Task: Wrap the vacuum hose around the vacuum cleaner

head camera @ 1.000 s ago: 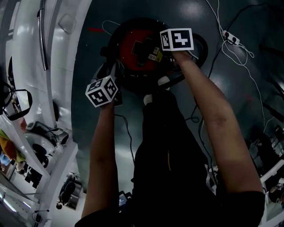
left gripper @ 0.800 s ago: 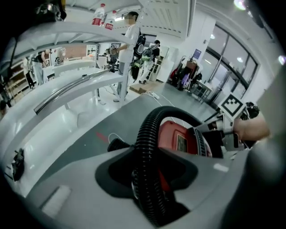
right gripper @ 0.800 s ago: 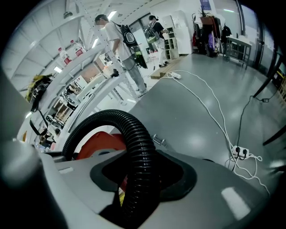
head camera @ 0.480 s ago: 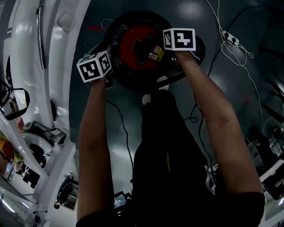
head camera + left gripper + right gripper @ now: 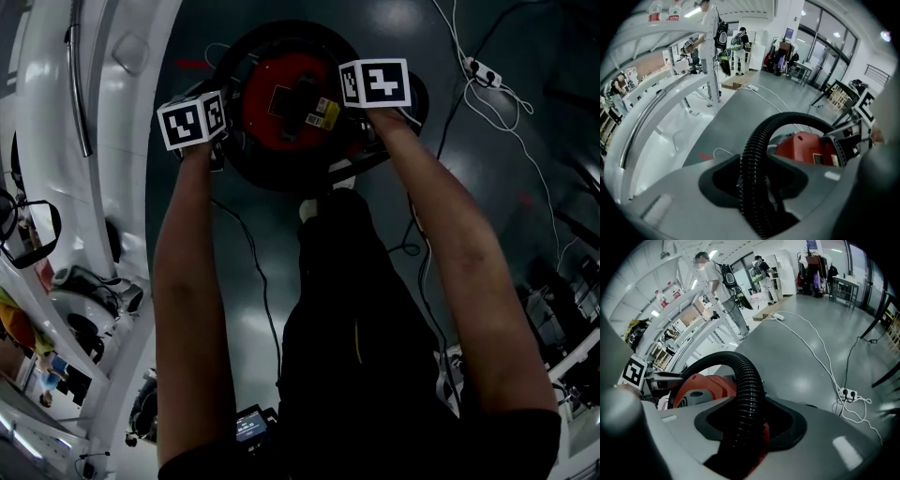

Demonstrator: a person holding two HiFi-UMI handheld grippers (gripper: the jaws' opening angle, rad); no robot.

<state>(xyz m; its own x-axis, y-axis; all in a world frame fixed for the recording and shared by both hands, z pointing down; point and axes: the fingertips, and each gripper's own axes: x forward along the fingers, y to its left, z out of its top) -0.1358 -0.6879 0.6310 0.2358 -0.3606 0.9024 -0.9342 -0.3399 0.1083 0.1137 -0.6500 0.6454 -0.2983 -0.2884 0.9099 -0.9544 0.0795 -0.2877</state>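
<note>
Left gripper (image 5: 755, 186) and right gripper (image 5: 743, 430) are both clamped on the vacuum hose (image 5: 790, 120); jaws have just been closing on it. The hose arcs from one gripper to the other round the far side of the vacuum cleaner (image 5: 286, 92), which sits between them. Neither is nearer. Next, likely: seat the loop down.

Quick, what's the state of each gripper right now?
Left gripper: closed on the vacuum hose, jaws just been closing.
Right gripper: closed on the vacuum hose too, jaws just been closing.

No legible text; yellow label (image 5: 325, 114) on the vacuum cleaner (image 5: 258, 117) too small
</note>
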